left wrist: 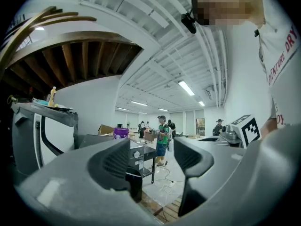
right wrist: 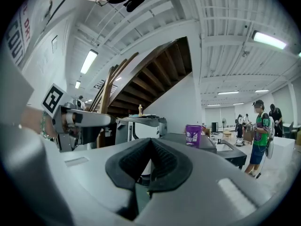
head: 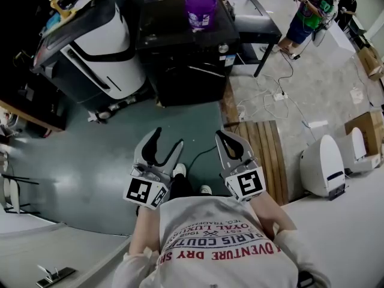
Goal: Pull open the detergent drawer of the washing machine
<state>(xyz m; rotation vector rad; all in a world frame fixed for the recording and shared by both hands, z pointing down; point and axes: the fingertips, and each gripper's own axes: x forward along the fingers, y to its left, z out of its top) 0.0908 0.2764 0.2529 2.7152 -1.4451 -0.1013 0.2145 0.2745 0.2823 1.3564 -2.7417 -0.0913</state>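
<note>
The detergent drawer itself cannot be picked out. The likeliest washing machine is the black cabinet (head: 180, 71) straight ahead across the green floor (head: 84, 161). Its upper front edge carries a round knob (head: 223, 48) and a label, and a drawer would probably sit along that strip. A purple tub (head: 200, 9) stands on its top, and a white-and-black appliance (head: 105, 50) stands just beside it on the left.

The machine is well apart from both claws, so nothing is touched and the pull has not begun; I judge this to be the approach. Both claws are held level and side by side in front of the person's chest, pointing toward the machine, probably a carrying posture for walking up.

The left claw (head: 169, 138) has its pads spread wide with only air between them, ready to take a drawer front. The right claw (head: 224, 137) is pressed pad to pad and empty, likely the spare one here.
</note>
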